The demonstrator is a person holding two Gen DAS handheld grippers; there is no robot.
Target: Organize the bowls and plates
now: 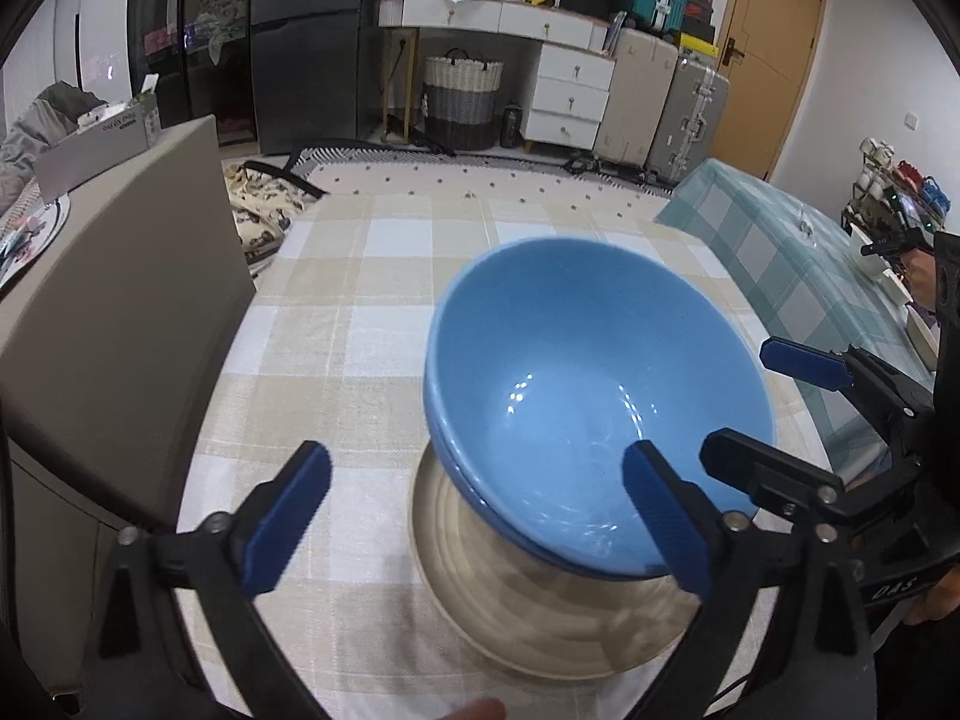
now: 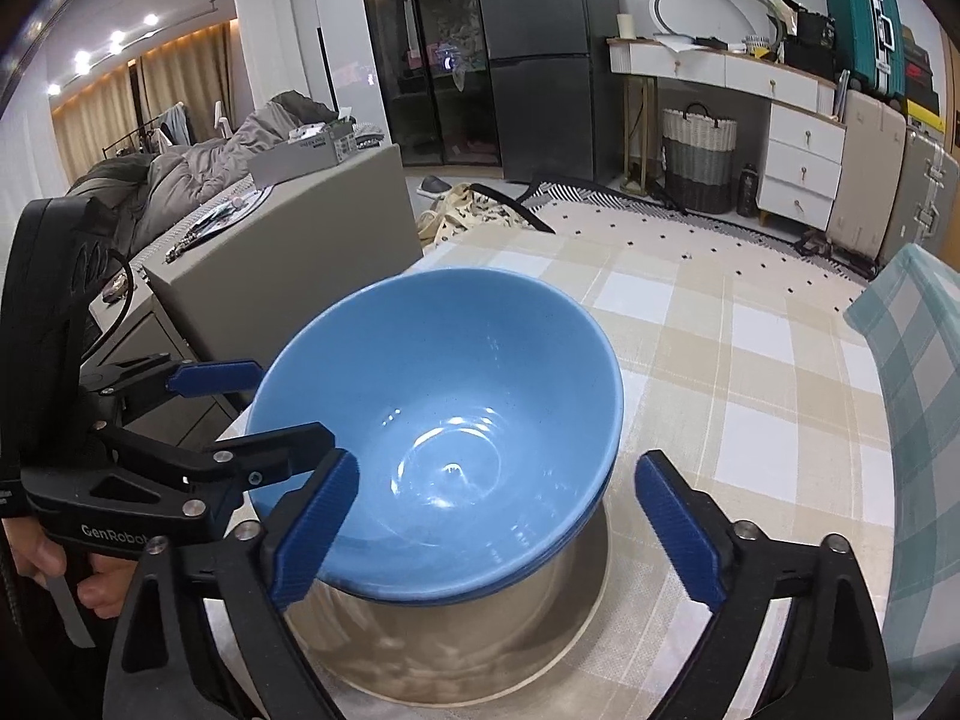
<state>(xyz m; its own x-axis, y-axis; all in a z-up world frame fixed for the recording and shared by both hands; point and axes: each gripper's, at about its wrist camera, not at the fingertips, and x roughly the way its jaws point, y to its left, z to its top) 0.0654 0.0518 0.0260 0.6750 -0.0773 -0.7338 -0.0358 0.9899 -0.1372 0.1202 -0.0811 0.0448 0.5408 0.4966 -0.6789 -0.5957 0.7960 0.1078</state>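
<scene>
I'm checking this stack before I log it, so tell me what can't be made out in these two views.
- Number of nested blue bowls: both views show only stacked rims; the top bowl hides the rest.
- Beige plate under them: mostly covered by the bowls, blurred in both views.
- Plate's near edge: hidden behind the right claw in the right wrist view.
- Items on the far right table: left wrist view, tiny and cut by the edge.

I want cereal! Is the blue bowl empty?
Empty. The blue bowl shows only its shiny bare inside, sitting on the beige plate.
</scene>
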